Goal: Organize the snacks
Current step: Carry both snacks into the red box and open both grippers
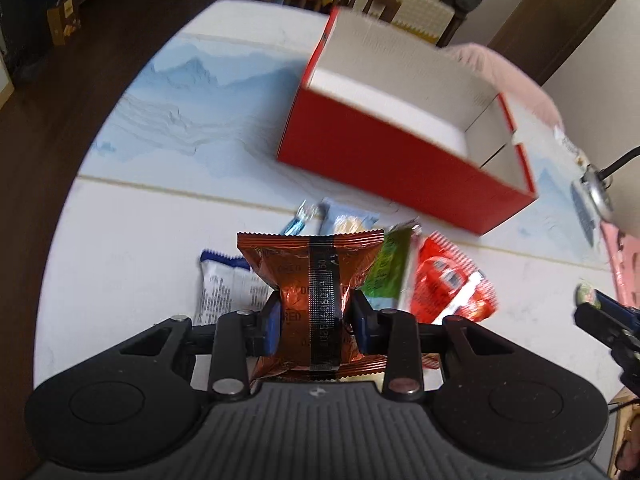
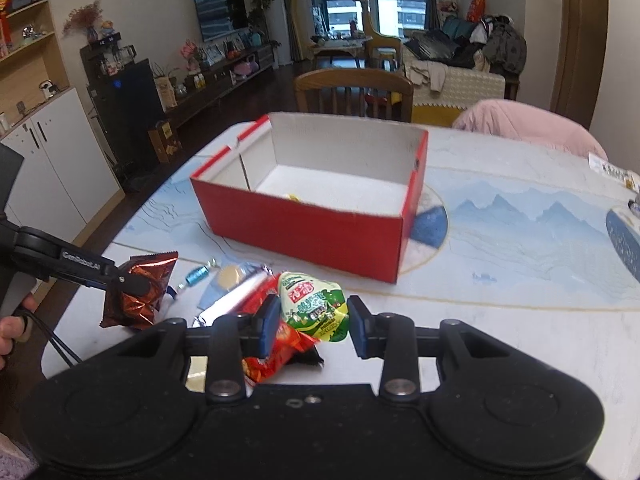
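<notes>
Copper snack packet (image 1: 310, 300): pinched at its middle, lifted clear of the table (image 1: 120, 240).
Left gripper (image 1: 314, 322): clamped on that packet.
Right gripper (image 2: 313, 320): pads pressed a green-and-white pouch (image 2: 314, 308).
Red box (image 2: 304, 232): beyond the snack pile, open top.

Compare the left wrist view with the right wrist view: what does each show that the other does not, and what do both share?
Only the left wrist view shows a white-and-blue packet on the table beside the left gripper.

Only the right wrist view shows the living room with its TV and a small yellow item inside the box.

Both show the red box, the copper packet clamped in the left gripper, the blue candy and the green-and-white packet held by the right gripper.
</notes>
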The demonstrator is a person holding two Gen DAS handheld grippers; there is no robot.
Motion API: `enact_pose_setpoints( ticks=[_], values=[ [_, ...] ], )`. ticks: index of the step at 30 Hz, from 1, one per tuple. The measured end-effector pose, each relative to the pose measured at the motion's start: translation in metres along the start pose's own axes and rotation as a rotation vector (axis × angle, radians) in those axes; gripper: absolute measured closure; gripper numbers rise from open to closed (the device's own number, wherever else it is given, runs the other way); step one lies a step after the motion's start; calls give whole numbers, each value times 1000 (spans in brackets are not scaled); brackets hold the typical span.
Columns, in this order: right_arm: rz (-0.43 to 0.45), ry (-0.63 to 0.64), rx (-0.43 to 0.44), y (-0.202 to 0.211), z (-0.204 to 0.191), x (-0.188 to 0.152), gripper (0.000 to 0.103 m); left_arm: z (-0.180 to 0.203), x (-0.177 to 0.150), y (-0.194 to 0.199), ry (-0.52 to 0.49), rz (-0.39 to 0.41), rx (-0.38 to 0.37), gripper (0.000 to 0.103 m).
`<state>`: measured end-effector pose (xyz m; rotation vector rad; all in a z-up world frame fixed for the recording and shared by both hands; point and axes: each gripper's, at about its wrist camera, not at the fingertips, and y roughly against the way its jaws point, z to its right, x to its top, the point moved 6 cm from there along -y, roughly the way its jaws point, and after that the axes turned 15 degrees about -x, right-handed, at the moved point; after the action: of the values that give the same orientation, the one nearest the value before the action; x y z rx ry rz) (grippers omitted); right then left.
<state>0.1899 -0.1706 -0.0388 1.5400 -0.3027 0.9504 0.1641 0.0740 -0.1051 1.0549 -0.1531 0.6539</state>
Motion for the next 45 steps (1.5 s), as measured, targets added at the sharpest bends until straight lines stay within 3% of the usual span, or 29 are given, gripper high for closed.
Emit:
enact_pose_setpoints(
  ticks=[12, 27, 34, 45],
  values=[
    [80, 33, -15, -3, 4, 55, 67, 43, 53, 40, -106, 104, -20, 69],
    [73, 52, -66, -63, 19, 115, 67, 72, 136, 2, -193, 96, 53, 69],
    [3, 89, -71, -108, 16, 123, 67, 76, 167, -34, -233, 48, 92, 69],
    [-194, 128, -6, -181, 3, 120, 67, 69, 192, -99, -240, -98, 131, 69]
  ],
)
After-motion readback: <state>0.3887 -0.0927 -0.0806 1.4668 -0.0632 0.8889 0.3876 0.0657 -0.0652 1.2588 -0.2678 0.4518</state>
